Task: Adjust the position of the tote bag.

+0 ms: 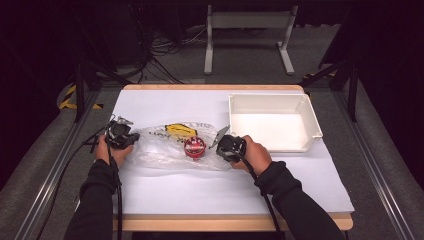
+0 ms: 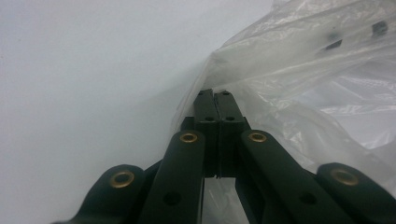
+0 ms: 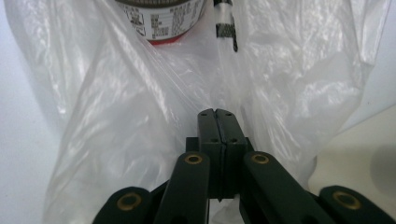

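- The clear plastic bag (image 1: 170,147) lies flat on the white table (image 1: 200,190), left of the white tray (image 1: 272,122).
- A red-lidded jar (image 1: 195,146) and a yellow packet (image 1: 179,129) sit inside the bag.
- Left gripper (image 1: 120,135): fingers (image 2: 207,109) pinched closed on the bag's left end.
- Right gripper (image 1: 229,147): fingers (image 3: 208,126) closed on the bag's right edge.

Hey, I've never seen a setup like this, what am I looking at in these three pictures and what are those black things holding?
A person sits at a white table, holding a hand-operated two-jaw tool in each hand. One picture looks down from above; the other two come from cameras riding on each tool, looking along its black jaws. The left gripper and the right gripper are both shut on opposite ends of a clear plastic bag. Inside it lie a red round container and a yellow packet. An empty white tray sits at the right.
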`<state>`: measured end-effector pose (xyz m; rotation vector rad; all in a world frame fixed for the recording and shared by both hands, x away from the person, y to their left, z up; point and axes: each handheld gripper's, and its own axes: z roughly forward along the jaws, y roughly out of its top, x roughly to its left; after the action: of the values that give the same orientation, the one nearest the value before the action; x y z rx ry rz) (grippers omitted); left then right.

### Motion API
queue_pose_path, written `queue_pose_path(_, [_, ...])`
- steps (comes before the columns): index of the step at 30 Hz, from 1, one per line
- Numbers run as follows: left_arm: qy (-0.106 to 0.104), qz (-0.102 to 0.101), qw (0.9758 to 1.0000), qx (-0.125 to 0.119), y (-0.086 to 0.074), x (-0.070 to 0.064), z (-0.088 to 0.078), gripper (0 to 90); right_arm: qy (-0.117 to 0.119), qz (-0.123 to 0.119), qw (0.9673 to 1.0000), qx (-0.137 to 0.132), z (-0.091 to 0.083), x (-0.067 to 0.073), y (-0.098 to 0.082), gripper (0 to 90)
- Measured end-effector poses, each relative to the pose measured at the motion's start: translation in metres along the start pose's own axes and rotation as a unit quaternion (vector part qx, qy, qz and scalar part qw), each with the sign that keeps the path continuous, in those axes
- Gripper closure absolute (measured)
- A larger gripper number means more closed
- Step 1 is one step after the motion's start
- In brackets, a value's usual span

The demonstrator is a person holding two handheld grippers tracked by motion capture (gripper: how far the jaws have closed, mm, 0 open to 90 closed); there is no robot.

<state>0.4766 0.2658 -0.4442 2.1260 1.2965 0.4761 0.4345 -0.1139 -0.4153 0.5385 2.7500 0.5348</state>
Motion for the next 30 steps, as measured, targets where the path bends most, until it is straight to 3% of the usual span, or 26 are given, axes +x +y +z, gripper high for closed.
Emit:
queue_pose_path(5, [0.007,0.023,0.9997,0.000,0.000,-0.004,-0.002,88.8,-0.001,0.003,1.0000,0.003,0.001,0.001,-0.004,90.0])
queue_pose_path(8, [-0.014,0.012,0.9994,-0.028,-0.002,-0.003,-0.010,83.4,0.004,0.006,1.0000,-0.006,0.000,0.000,-0.006,90.0])
queue_pose_path(13, [-0.031,0.030,0.9958,-0.080,0.004,-0.011,-0.032,62.4,0.001,0.011,0.9990,-0.043,-0.008,-0.002,-0.006,86.7])
queue_pose_path(15, [-0.035,0.041,0.9938,-0.097,0.007,-0.018,-0.040,39.4,-0.007,0.008,0.9979,-0.063,-0.016,-0.001,-0.001,78.9])
queue_pose_path(17, [-0.046,0.047,0.9926,-0.102,0.011,-0.024,-0.048,34.2,-0.006,0.010,0.9974,-0.071,-0.017,-0.001,0.000,78.0])
queue_pose_path(19, [-0.056,0.059,0.9892,-0.122,0.014,-0.031,-0.056,26.3,-0.011,0.011,0.9964,-0.083,-0.022,-0.001,0.004,74.2])
queue_pose_path(21, [-0.068,0.066,0.9855,-0.140,0.017,-0.037,-0.066,23.8,-0.009,0.009,0.9960,-0.088,-0.025,-0.001,0.008,70.9])
queue_pose_path(22, [-0.079,0.072,0.9825,-0.153,0.018,-0.040,-0.071,22.3,-0.013,0.008,0.9957,-0.091,-0.026,-0.001,0.010,70.6])
queue_pose_path(26, [-0.085,0.089,0.9767,-0.176,0.020,-0.047,-0.086,23.3,-0.011,0.003,0.9948,-0.101,-0.030,0.001,0.015,68.5])
queue_pose_path(27, [-0.084,0.088,0.9764,-0.179,0.020,-0.049,-0.088,25.1,-0.011,0.000,0.9952,-0.097,-0.028,0.002,0.017,68.4])
queue_pose_path(29, [-0.104,0.106,0.9721,-0.182,0.016,-0.052,-0.094,29.3,-0.012,-0.006,0.9956,-0.092,-0.026,0.003,0.019,66.2])
queue_pose_path(30, [-0.100,0.112,0.9723,-0.179,0.014,-0.056,-0.096,32.1,-0.011,-0.009,0.9961,-0.087,-0.024,0.004,0.021,62.4])
